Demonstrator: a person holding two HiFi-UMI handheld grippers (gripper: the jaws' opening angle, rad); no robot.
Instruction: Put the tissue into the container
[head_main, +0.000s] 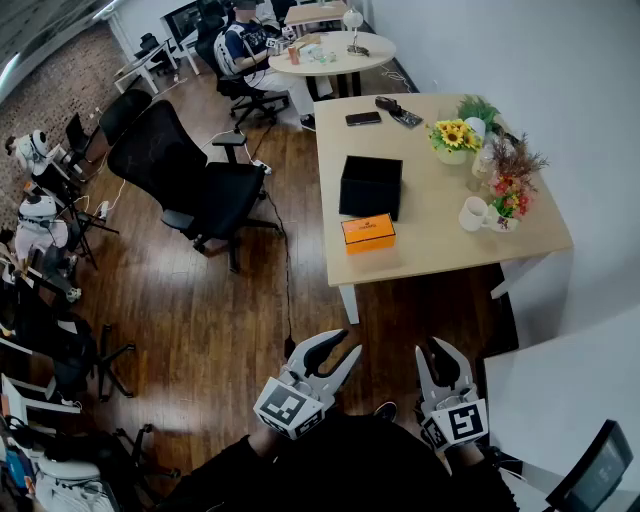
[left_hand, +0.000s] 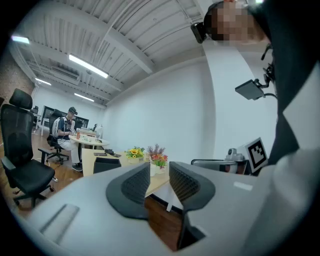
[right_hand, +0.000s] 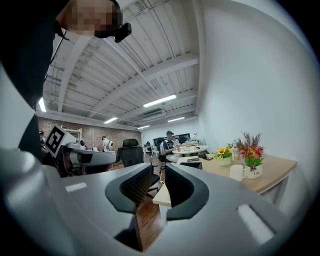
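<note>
On the wooden table (head_main: 430, 250) ahead stands a black open-topped container (head_main: 370, 185), which also shows in the left gripper view (left_hand: 106, 164). A flat orange box (head_main: 368, 232) lies just in front of it. I cannot make out a loose tissue. Both grippers are held low near the person's body, well short of the table, over the wood floor. My left gripper (head_main: 348, 342) (left_hand: 159, 167) has its jaws drawn close together with nothing between them. My right gripper (head_main: 430, 346) (right_hand: 159, 170) also shows only a narrow gap and holds nothing.
A black office chair (head_main: 190, 180) stands left of the table. On the table are a sunflower pot (head_main: 455, 135), a flower bunch (head_main: 510, 185), a white mug (head_main: 472, 213) and a phone (head_main: 363, 118). A person sits at a round table (head_main: 330, 50) beyond. A white desk (head_main: 560, 385) is at right.
</note>
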